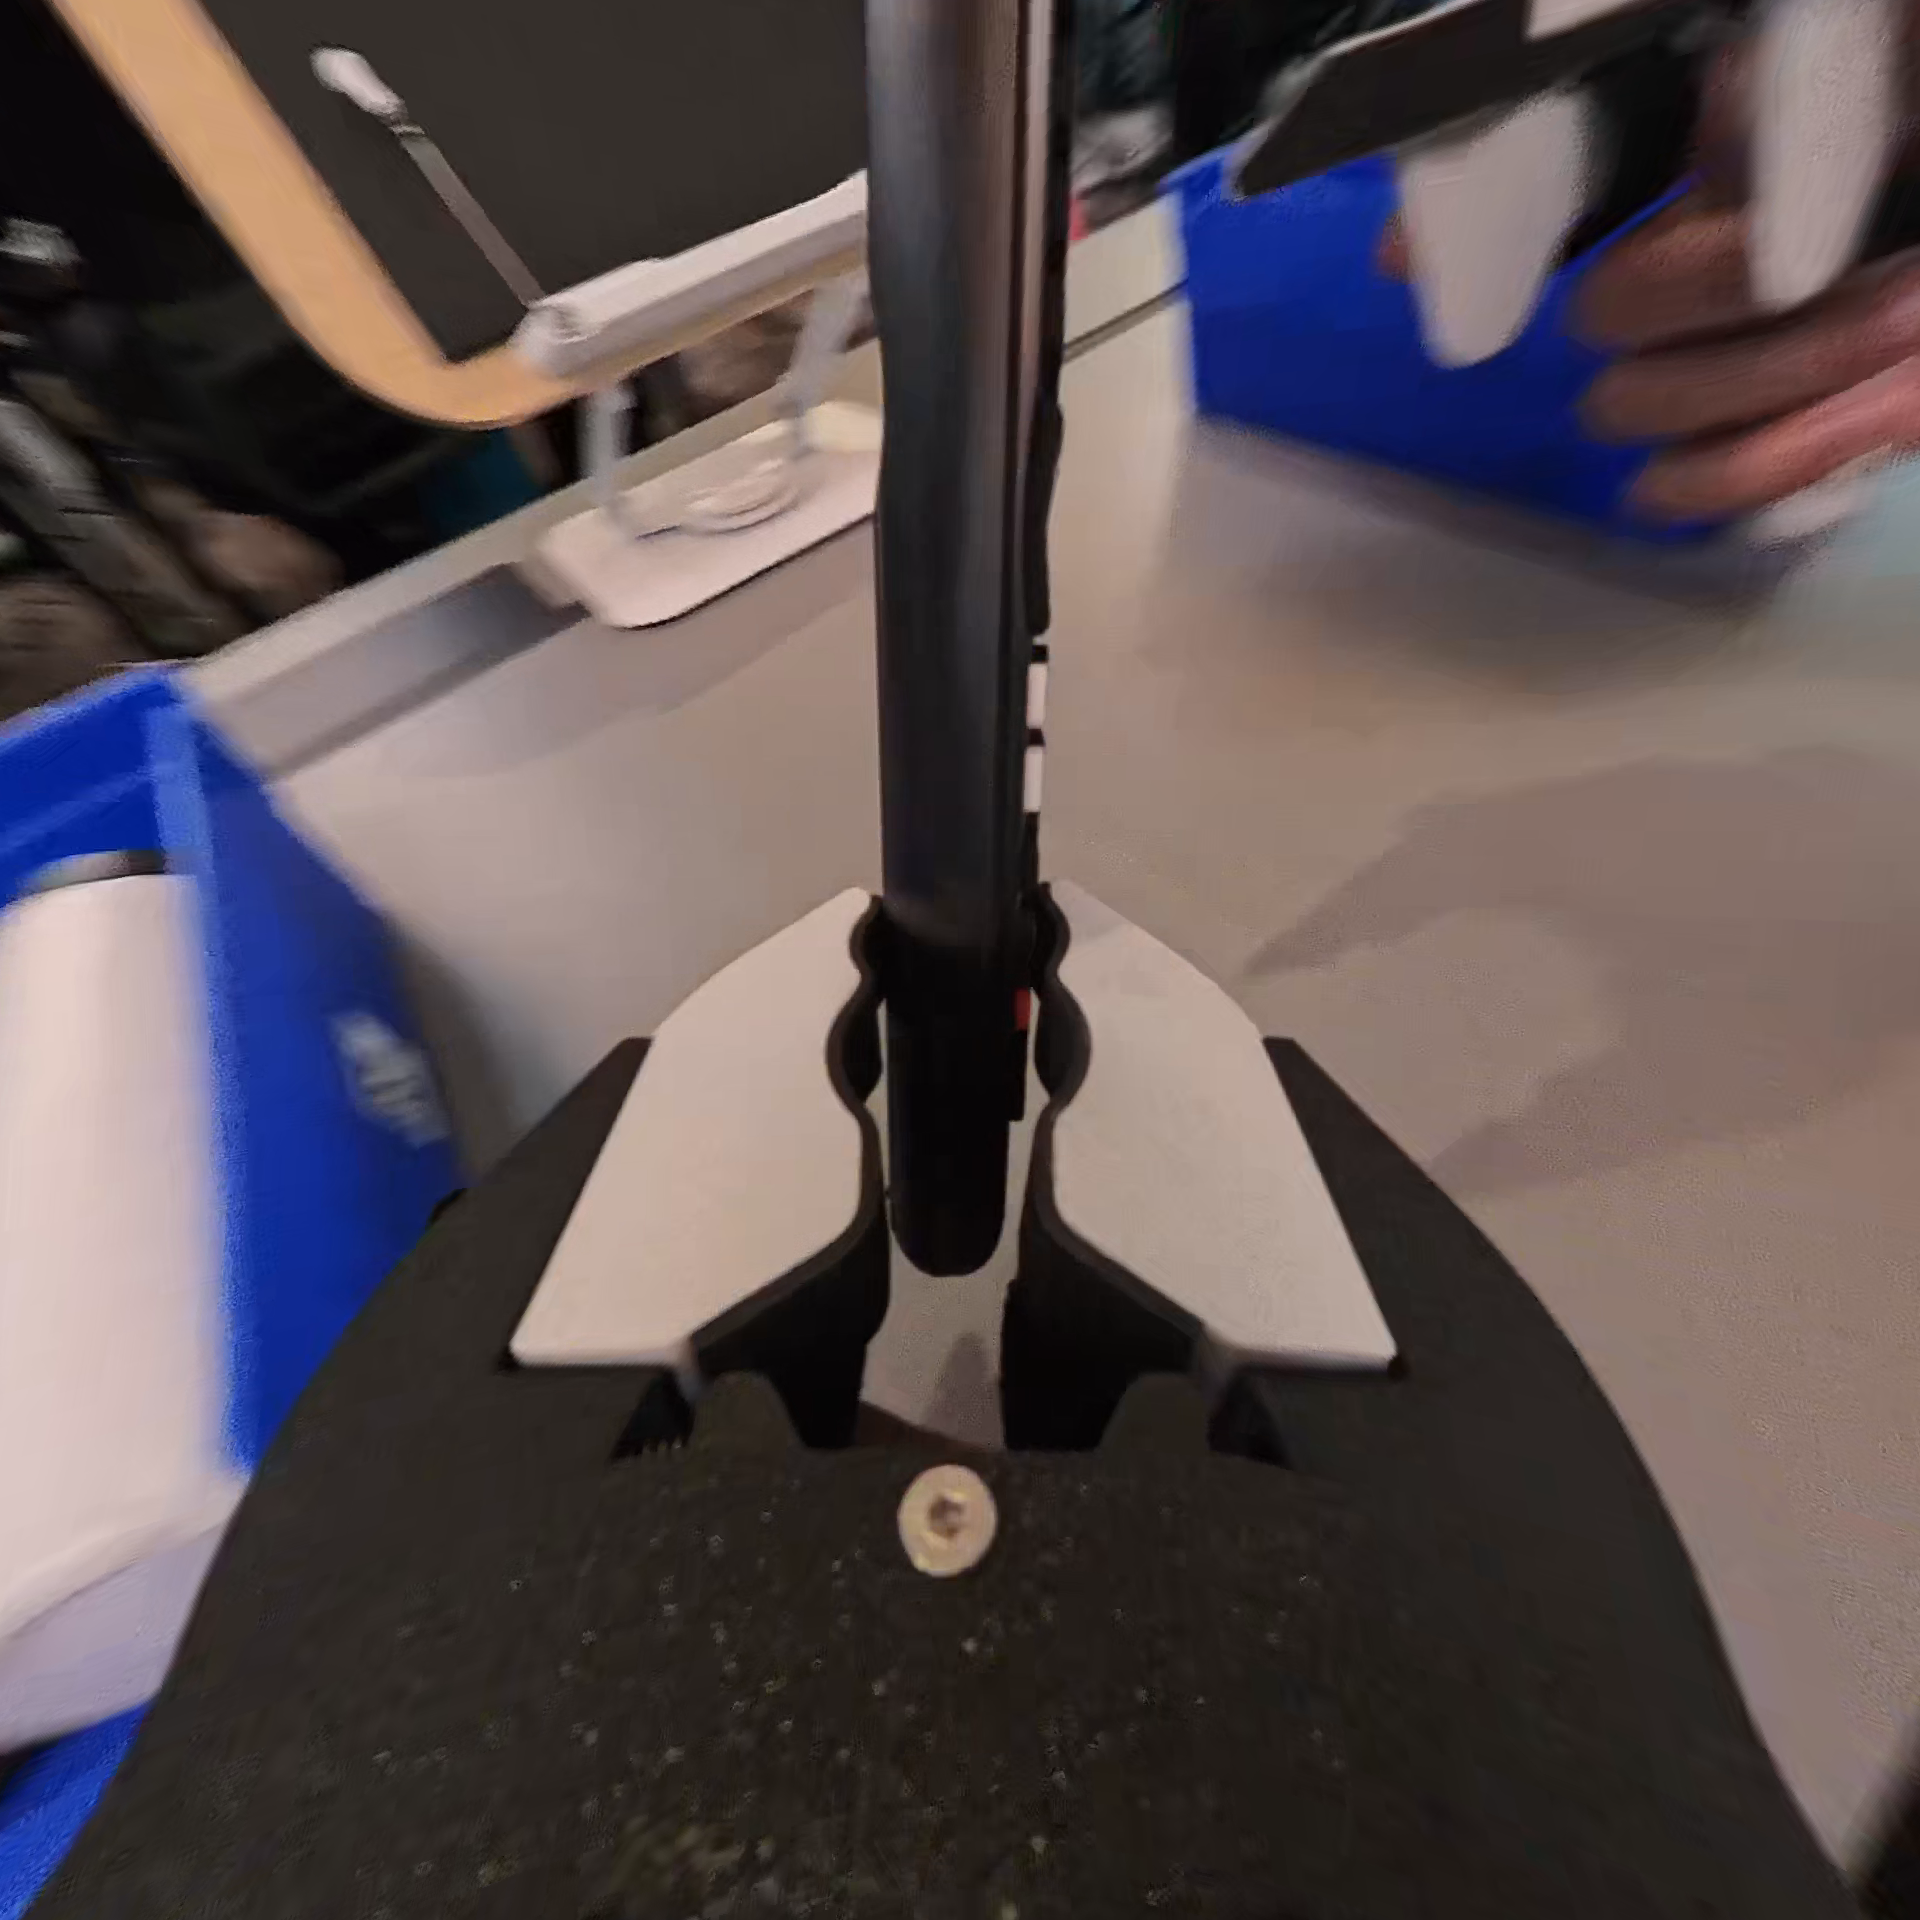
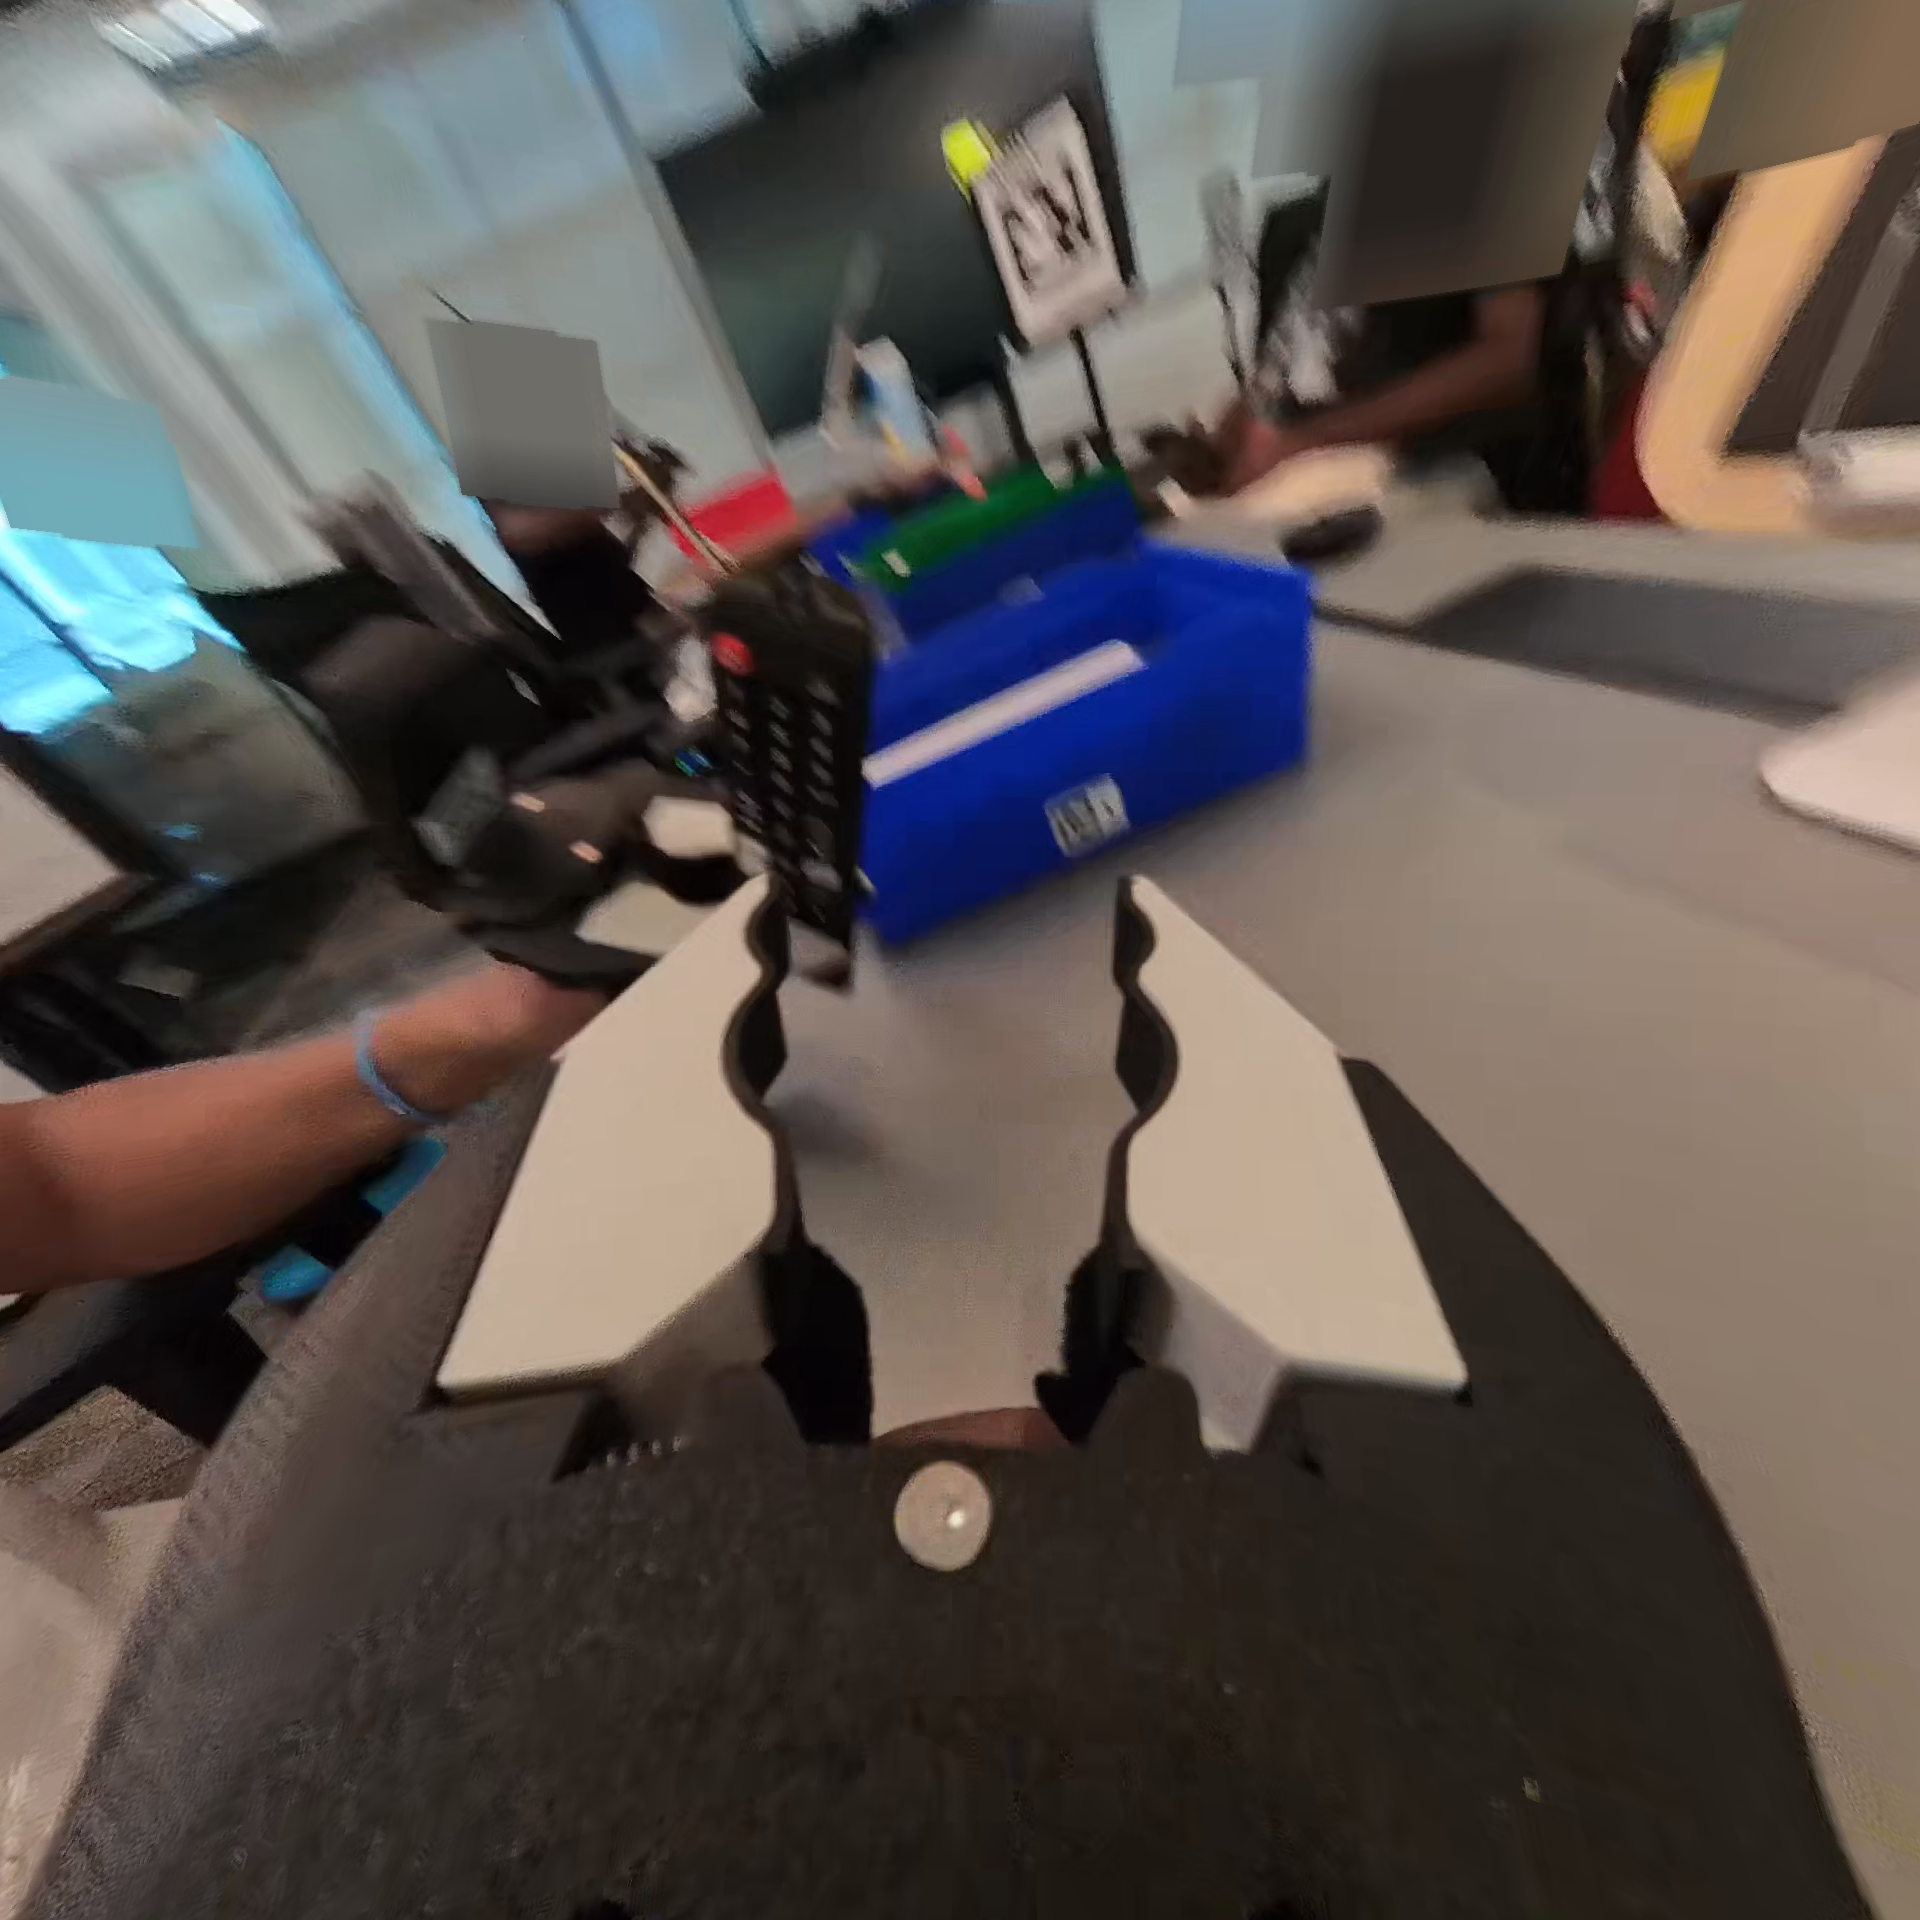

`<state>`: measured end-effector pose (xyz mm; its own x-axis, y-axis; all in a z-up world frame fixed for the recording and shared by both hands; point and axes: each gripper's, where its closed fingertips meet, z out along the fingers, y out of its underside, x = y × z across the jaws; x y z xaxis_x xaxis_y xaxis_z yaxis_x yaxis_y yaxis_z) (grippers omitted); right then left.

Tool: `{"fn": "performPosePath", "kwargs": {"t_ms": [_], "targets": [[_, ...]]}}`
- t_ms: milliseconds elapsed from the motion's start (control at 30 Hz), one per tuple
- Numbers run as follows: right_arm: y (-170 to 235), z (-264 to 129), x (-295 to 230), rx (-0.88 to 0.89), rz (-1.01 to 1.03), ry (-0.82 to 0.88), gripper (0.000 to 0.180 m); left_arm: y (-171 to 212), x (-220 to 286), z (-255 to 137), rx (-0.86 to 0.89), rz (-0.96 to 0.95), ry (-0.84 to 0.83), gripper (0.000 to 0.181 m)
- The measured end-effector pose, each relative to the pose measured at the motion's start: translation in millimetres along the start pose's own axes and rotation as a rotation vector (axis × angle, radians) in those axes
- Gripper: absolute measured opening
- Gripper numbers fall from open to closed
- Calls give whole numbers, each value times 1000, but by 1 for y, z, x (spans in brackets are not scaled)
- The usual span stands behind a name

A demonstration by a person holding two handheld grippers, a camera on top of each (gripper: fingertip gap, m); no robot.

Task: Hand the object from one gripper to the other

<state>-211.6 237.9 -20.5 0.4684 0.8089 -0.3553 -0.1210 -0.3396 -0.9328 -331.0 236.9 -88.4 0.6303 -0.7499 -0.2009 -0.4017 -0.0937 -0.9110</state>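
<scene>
while the left gripper (image 1: 951,935) holds the lower end of a black remote control (image 1: 961,582) tight between its fingers, the right gripper (image 2: 940,904) is spread wide and holds nothing. in the right wrist view the remote control stands almost upright above the grey table (image 2: 1507,935), just in front of the left finger, with a blue bin (image 2: 1091,748) behind it. i judge the handover is at the approach step. next the right gripper should move a little to its left, take the free upper part between its fingers and close before the left one lets go.
</scene>
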Motion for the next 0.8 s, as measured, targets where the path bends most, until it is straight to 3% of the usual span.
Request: {"fn": "performPosePath", "kwargs": {"t_ms": [67,167,367,433,467,500,700,800], "targets": [[20,4,21,-102,86,95,81,7,-19,-2,-46,76,-126,25],[34,28,14,-73,146,96,88,14,-30,-1,-98,121,-233,25],[40,81,-23,130,154,104,91,17,-5,9,-127,202,-189,25],[32,84,-25,194,166,118,87,15,2,10,-128,209,-177,26],[28,84,-24,212,159,129,77,15,5,11,-132,223,-171,26],[28,84,-22,205,143,141,55,14,8,12,-133,233,-171,26],[33,77,-12,172,272,88,53,13,24,15,-88,137,-69,26],[27,65,0,183,271,94,55,11,40,15,-54,-13,97,49]]}}
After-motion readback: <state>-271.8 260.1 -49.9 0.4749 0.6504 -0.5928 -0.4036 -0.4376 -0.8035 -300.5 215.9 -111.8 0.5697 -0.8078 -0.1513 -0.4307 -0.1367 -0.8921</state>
